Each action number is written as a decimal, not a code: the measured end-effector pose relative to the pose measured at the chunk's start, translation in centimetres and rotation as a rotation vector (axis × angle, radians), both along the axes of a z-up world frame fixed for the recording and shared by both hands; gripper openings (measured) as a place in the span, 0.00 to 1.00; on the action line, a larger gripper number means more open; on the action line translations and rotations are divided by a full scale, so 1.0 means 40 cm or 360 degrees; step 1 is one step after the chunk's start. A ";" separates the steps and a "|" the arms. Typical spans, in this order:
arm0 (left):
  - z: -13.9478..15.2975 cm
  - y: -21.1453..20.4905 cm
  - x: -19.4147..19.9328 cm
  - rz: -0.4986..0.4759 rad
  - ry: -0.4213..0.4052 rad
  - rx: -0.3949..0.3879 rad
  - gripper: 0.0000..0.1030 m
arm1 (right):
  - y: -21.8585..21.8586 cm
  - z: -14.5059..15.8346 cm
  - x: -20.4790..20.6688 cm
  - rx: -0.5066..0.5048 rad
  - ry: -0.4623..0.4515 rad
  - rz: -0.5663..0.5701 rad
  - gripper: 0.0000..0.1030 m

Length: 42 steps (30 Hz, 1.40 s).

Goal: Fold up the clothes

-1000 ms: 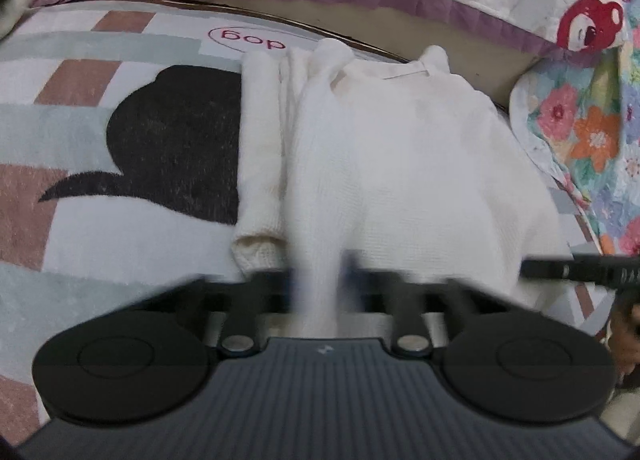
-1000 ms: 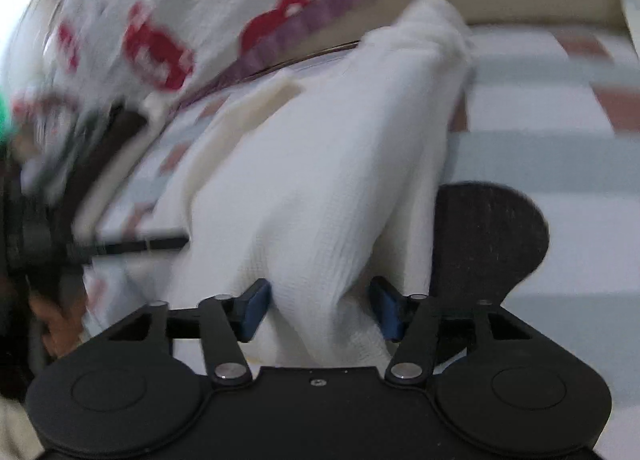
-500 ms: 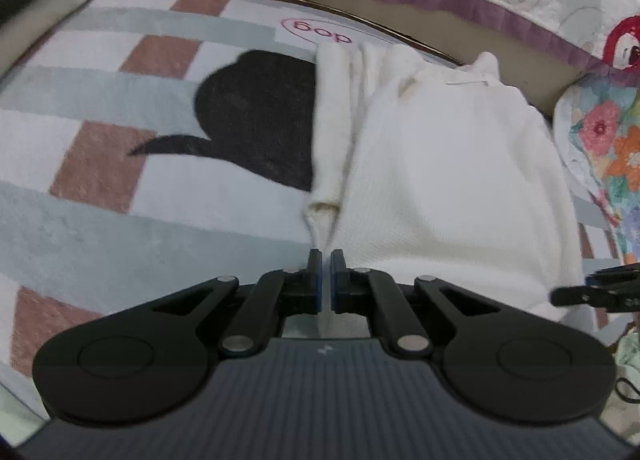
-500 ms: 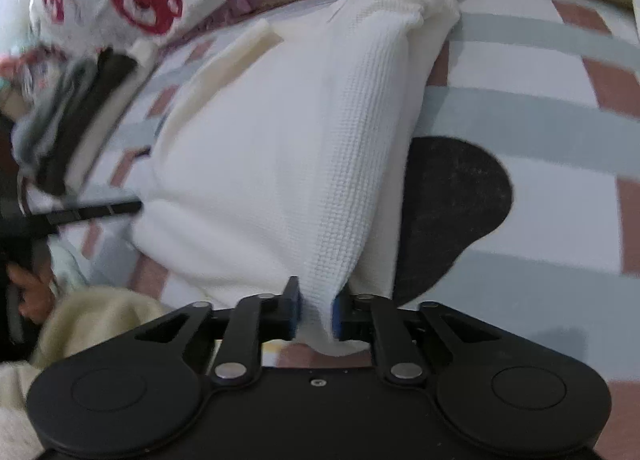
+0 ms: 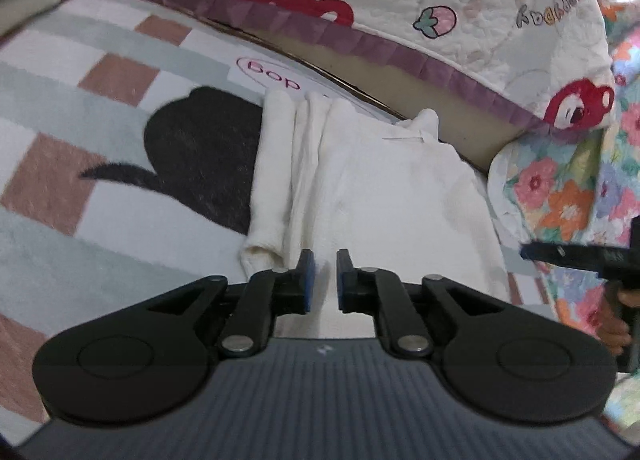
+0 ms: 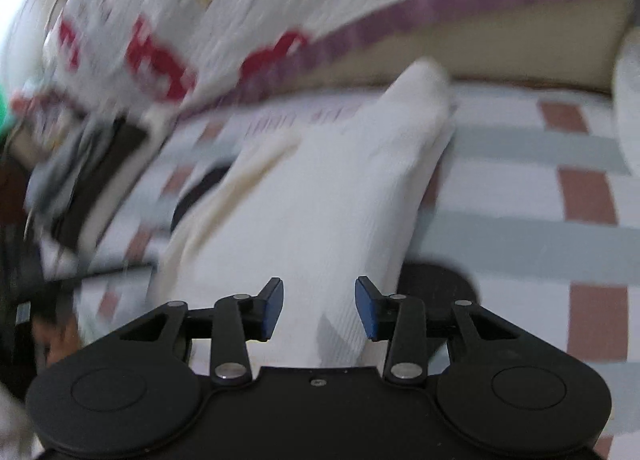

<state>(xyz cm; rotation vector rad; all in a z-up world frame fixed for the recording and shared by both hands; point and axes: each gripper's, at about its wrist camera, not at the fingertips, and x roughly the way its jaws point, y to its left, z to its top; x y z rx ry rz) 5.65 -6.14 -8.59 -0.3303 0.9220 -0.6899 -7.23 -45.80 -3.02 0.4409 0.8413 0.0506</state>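
A white knit top [image 5: 384,196] lies on a checked rug [image 5: 80,196], its sleeves folded in along the left side. My left gripper [image 5: 324,280] sits at the top's near hem, jaws a small gap apart with white cloth showing between them. In the right wrist view the same top [image 6: 320,196] runs away from me. My right gripper [image 6: 320,310] is open wide, with the top's near edge lying between the blue pads [image 6: 366,312]. The view is blurred.
A bed edge with a bear-print quilt [image 5: 360,0] and purple trim runs along the back. A floral cloth [image 5: 568,196] lies at the right. The other gripper and a hand [image 5: 608,260] show at the far right. Dark items [image 6: 92,180] sit left in the right view.
Both grippers were shut on the top's hem half a second ago. Now both have opened, the right wide and the left slightly. The right camera has swung and blurred.
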 end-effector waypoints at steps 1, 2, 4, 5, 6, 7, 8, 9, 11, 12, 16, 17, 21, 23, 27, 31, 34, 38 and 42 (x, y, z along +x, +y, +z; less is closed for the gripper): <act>0.000 -0.003 0.000 -0.0009 0.0002 -0.0002 0.16 | -0.016 -0.005 0.018 0.0026 -0.0009 -0.0051 0.44; -0.001 -0.009 0.001 -0.0014 -0.0013 0.0030 0.18 | -0.031 -0.010 0.036 0.0045 -0.0013 -0.0101 0.44; -0.003 -0.022 0.003 -0.0026 -0.0044 0.0098 0.23 | -0.060 -0.031 0.078 0.0061 0.0002 -0.0227 0.45; -0.006 -0.027 0.003 -0.0026 -0.0051 0.0156 0.23 | -0.077 -0.041 0.097 0.0083 0.0011 -0.0302 0.47; -0.010 -0.032 0.001 -0.0021 -0.0044 0.0225 0.23 | -0.097 -0.050 0.110 0.0127 0.0019 -0.0384 0.48; -0.017 -0.034 0.001 -0.0006 -0.0029 0.0291 0.23 | -0.116 -0.059 0.123 0.0180 0.0023 -0.0454 0.48; -0.025 -0.033 0.003 0.0024 -0.0008 0.0350 0.23 | -0.131 -0.065 0.136 0.0234 0.0022 -0.0486 0.48; -0.033 -0.031 0.005 0.0054 0.0013 0.0408 0.27 | -0.142 -0.069 0.147 0.0256 0.0020 -0.0493 0.48; -0.030 -0.015 0.008 0.0081 0.0000 0.0378 0.29 | -0.159 -0.074 0.169 0.0287 0.0017 -0.0497 0.48; -0.025 -0.006 0.010 0.0096 -0.0010 0.0349 0.29 | -0.159 -0.075 0.177 0.0271 0.0014 -0.0480 0.48; -0.002 0.034 0.014 0.0172 -0.0033 -0.0030 0.27 | -0.148 -0.089 0.204 0.0260 -0.0008 -0.0371 0.48; 0.002 0.033 0.015 0.0172 -0.0049 -0.0069 0.27 | -0.143 -0.092 0.209 0.0249 -0.0034 -0.0312 0.48; 0.006 -0.012 0.051 0.0104 -0.0099 0.0004 0.27 | -0.149 -0.109 0.247 0.0195 -0.0060 -0.0296 0.48; 0.005 -0.042 0.075 0.0058 -0.0121 0.0080 0.29 | -0.167 -0.119 0.264 0.0255 -0.0078 -0.0315 0.48; -0.018 -0.118 0.154 -0.0097 -0.0094 0.0219 0.38 | -0.183 -0.139 0.304 0.0226 -0.0046 -0.0291 0.47; -0.054 -0.215 0.257 -0.0271 -0.0074 0.0288 0.44 | -0.181 -0.162 0.332 0.0209 -0.0028 -0.0261 0.47; -0.073 -0.274 0.315 -0.0290 -0.0134 0.0334 0.48 | -0.166 -0.160 0.336 0.0097 -0.0100 -0.0176 0.33; -0.065 -0.329 0.348 -0.0383 -0.0263 0.0418 0.08 | -0.142 -0.125 0.318 -0.0062 -0.0253 -0.0019 0.16; -0.009 -0.289 0.339 -0.0305 -0.0347 0.0276 0.08 | -0.129 -0.071 0.314 -0.0134 -0.0376 0.0050 0.14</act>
